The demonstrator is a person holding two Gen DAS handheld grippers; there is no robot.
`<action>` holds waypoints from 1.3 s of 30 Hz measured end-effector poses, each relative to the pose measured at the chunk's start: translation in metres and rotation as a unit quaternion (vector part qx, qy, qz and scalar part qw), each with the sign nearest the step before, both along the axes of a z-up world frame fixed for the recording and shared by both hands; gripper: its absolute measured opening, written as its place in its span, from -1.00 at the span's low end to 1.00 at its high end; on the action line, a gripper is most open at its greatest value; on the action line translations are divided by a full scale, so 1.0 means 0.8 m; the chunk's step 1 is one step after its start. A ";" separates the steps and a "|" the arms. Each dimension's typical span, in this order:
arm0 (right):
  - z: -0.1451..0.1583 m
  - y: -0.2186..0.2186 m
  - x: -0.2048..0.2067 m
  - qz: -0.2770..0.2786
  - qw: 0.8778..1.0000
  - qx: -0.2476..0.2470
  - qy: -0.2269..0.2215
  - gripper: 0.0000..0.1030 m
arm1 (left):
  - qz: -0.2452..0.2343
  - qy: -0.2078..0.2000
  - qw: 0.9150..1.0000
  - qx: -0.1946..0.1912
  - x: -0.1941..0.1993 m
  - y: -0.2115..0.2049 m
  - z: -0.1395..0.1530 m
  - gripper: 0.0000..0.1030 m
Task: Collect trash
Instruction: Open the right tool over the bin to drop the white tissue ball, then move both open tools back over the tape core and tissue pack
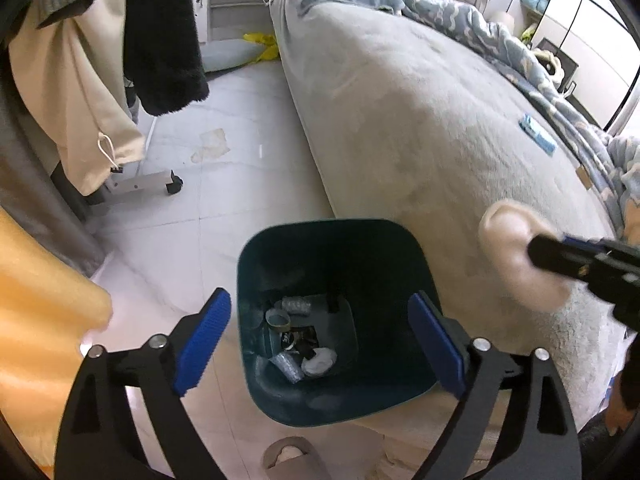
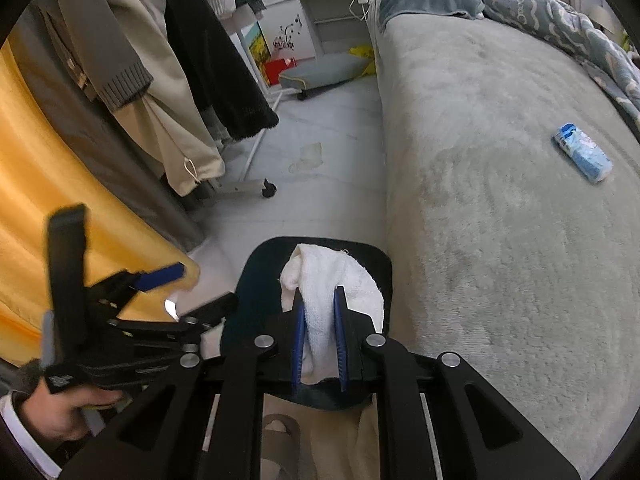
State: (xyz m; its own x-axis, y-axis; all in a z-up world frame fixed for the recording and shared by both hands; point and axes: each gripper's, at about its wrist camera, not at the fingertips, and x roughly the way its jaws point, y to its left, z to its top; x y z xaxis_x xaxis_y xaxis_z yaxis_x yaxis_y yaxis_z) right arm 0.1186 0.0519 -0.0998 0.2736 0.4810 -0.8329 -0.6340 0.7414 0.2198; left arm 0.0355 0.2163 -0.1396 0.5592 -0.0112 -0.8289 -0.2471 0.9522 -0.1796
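A dark teal trash bin (image 1: 280,404) stands on the floor beside the bed, with several pieces of trash (image 1: 298,340) at its bottom. My left gripper (image 1: 320,344) is open and empty, its blue pads on either side of the bin's mouth from above. My right gripper (image 2: 320,336) is shut on a white cloth (image 2: 336,276) and holds it over the bin (image 2: 248,292). In the left wrist view the cloth (image 1: 516,256) and right gripper (image 1: 538,252) show blurred at the right, over the bed's edge. The left gripper (image 2: 160,276) shows at the left of the right wrist view.
A grey bed (image 2: 500,200) fills the right side, with a blue-white tissue pack (image 2: 582,158) on it and a patterned quilt (image 2: 560,12) at the back. Hanging clothes (image 2: 168,80) on a wheeled rack (image 2: 244,188) and a yellow curtain (image 2: 48,200) stand left. A slipper (image 1: 292,456) lies on the floor.
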 end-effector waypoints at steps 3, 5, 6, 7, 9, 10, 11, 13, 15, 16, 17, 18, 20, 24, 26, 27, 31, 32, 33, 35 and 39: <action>-0.013 0.006 0.002 -0.004 1.000 -0.007 0.010 -0.73 | 0.013 -0.011 1.000 -0.003 -0.005 0.014 0.003 0.83; -0.019 0.010 0.002 -0.006 1.000 -0.010 0.016 -0.73 | 0.023 -0.017 1.000 -0.004 -0.008 0.022 0.006 0.83; -0.022 0.013 0.002 -0.005 1.000 -0.012 0.016 -0.73 | 0.027 -0.021 0.999 -0.005 -0.010 0.026 0.009 0.83; -0.026 0.015 0.002 -0.005 1.000 -0.015 0.017 -0.73 | 0.029 -0.026 0.999 -0.004 -0.011 0.029 0.011 0.83; -0.034 0.019 0.002 -0.002 1.000 -0.020 0.021 -0.72 | 0.035 -0.038 0.999 -0.001 -0.014 0.033 0.018 0.83; -0.036 0.019 0.002 -0.002 0.999 -0.024 0.022 -0.72 | 0.037 -0.046 0.998 0.004 -0.016 0.035 0.023 0.83; -0.038 0.020 0.002 -0.003 0.999 -0.025 0.023 -0.72 | 0.038 -0.055 0.998 0.008 -0.017 0.036 0.028 0.83; -0.042 0.022 0.004 -0.004 0.999 -0.026 0.028 -0.67 | 0.043 -0.071 0.997 0.008 -0.019 0.041 0.037 0.83; -0.044 0.025 0.004 -0.003 0.999 -0.029 0.027 -0.61 | 0.046 -0.086 0.995 0.006 -0.021 0.046 0.045 0.83; -0.045 0.026 0.003 -0.002 0.999 -0.034 0.023 -0.61 | 0.047 -0.095 0.994 0.010 -0.021 0.048 0.051 0.83; -0.046 0.027 0.003 0.000 0.999 -0.037 0.020 -0.60 | 0.046 -0.101 0.994 0.022 -0.020 0.048 0.055 0.84; -0.047 0.028 0.002 0.002 0.999 -0.039 0.019 -0.58 | 0.041 -0.106 0.993 0.035 -0.019 0.047 0.059 0.84; -0.050 0.031 0.004 0.002 0.999 -0.041 0.019 -0.41 | 0.030 -0.118 0.991 0.059 -0.018 0.044 0.067 0.87; -0.044 0.031 0.006 0.002 1.000 -0.024 0.012 0.20 | 0.025 -0.135 0.989 0.054 -0.015 0.044 0.078 0.87; -0.041 0.028 0.007 0.001 1.000 -0.016 0.005 0.37 | 0.022 -0.147 0.987 0.053 -0.014 0.044 0.086 0.88; -0.038 0.026 0.008 0.000 1.000 -0.011 0.004 0.37 | 0.021 -0.153 0.987 0.053 -0.013 0.043 0.090 0.88; -0.028 0.011 0.014 -0.016 1.000 -0.004 -0.015 0.37 | 0.017 -0.171 0.984 0.043 -0.009 0.040 0.103 0.89; -0.025 0.005 0.016 -0.022 1.000 0.000 -0.019 0.38 | 0.016 -0.173 0.984 0.043 -0.007 0.038 0.105 0.90; -0.020 -0.003 0.019 -0.029 0.999 0.009 -0.026 0.40 | 0.013 -0.178 0.983 0.044 -0.005 0.035 0.109 0.90; -0.010 -0.016 0.021 -0.042 0.998 0.024 -0.041 0.46 | 0.010 -0.183 0.982 0.047 -0.002 0.029 0.112 0.91; 0.010 -0.053 0.033 -0.083 0.993 0.048 -0.063 0.49 | -0.002 -0.192 0.980 0.051 0.009 0.012 0.117 0.91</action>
State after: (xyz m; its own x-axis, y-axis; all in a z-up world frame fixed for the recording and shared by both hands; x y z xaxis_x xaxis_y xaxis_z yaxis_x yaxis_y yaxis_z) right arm 0.1446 0.0097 -0.0917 0.4550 0.4964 -0.7393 -0.5311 0.8177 0.2222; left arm 0.0429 0.2256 -0.0457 0.8299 0.0582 -0.5548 -0.1765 0.9708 -0.1623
